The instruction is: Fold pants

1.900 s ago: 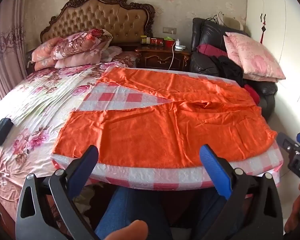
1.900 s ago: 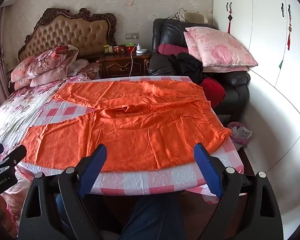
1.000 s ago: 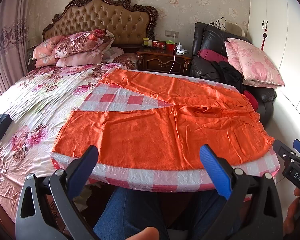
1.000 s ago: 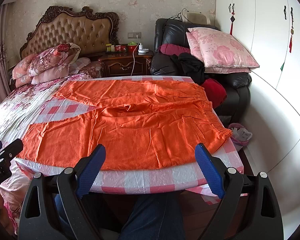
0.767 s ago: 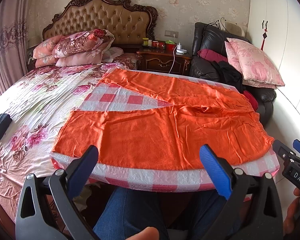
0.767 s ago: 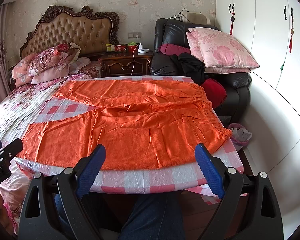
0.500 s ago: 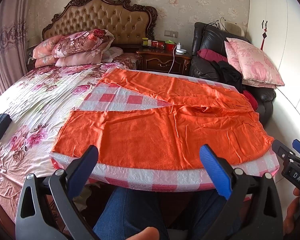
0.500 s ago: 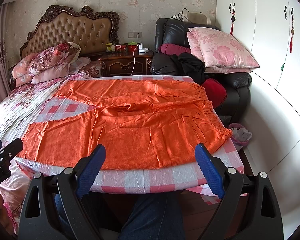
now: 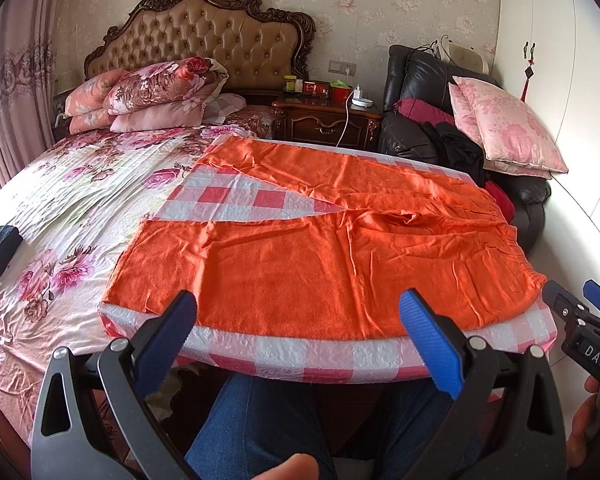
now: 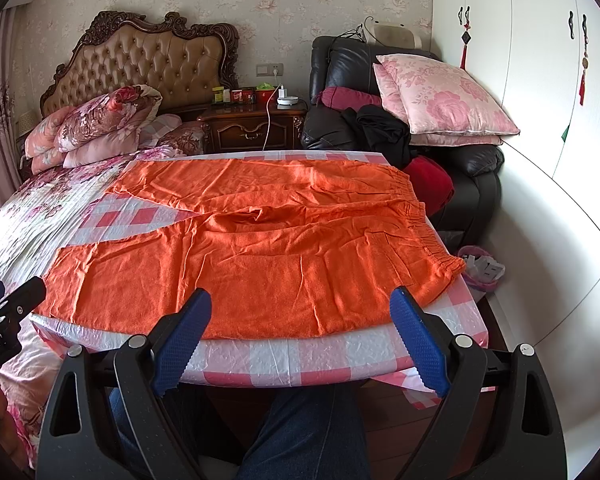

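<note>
Orange pants (image 9: pixel 320 256) spread flat on the red and white checked cloth (image 9: pixel 260 200), with 2 legs pointing away from the wardrobe (image 10: pixel 540 80) and the stretchy waist on the wardrobe side. Unfolded, with a wedge of checked cloth showing between the legs.

Left tool (image 9: pixel 300 344) wide open, holding nothing, just in front of the near edge of the pants. Right tool (image 10: pixel 300 340) wide open too, empty, also just in front of that edge.

"DAS" in white letters on the black body of the right tool, seen in the left view. "Robot.AI" partly readable on the left tool, seen in the right view; the first letters cut off.

Pink basket (image 10: pixel 482 266) on the floor beyond the waist end of the pants, with white things inside, too small to tell. Small jars and a red box on the nightstand (image 10: pixel 252 126) far behind the pants; labels too blurry to read. Pink flower pillows (image 10: pixel 440 100) stacked on the black chair (image 10: pixel 340 64) behind the waist end. Blue-jeaned legs (image 10: pixel 308 432) under the near edge.
</note>
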The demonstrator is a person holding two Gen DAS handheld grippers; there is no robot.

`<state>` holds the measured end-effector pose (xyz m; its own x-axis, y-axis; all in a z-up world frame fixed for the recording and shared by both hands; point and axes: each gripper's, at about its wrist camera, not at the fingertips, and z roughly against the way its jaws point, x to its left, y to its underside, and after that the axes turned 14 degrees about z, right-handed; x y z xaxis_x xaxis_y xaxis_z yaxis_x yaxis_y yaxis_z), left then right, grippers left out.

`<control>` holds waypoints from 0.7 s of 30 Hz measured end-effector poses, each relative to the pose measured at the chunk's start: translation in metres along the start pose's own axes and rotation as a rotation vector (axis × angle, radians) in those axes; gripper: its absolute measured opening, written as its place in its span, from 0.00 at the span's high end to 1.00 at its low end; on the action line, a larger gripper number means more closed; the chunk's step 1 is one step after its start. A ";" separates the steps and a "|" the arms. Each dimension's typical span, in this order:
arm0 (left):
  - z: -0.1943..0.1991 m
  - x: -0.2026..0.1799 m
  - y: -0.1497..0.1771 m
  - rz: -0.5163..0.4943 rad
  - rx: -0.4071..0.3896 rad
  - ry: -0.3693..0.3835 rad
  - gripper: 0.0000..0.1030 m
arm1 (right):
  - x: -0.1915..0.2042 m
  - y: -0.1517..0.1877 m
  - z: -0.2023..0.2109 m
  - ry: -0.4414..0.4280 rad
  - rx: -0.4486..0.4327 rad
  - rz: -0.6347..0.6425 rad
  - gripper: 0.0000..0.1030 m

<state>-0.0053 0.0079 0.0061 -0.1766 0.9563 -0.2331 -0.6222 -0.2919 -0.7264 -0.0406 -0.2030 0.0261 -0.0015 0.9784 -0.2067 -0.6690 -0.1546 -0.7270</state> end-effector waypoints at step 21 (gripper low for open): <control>0.000 0.001 0.000 0.000 0.000 0.002 0.02 | -0.001 0.003 -0.003 0.001 0.005 -0.003 0.15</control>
<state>-0.0054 0.0089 0.0064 -0.1753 0.9563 -0.2341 -0.6224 -0.2919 -0.7262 -0.0401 -0.2049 0.0221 0.0013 0.9786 -0.2058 -0.6725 -0.1515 -0.7244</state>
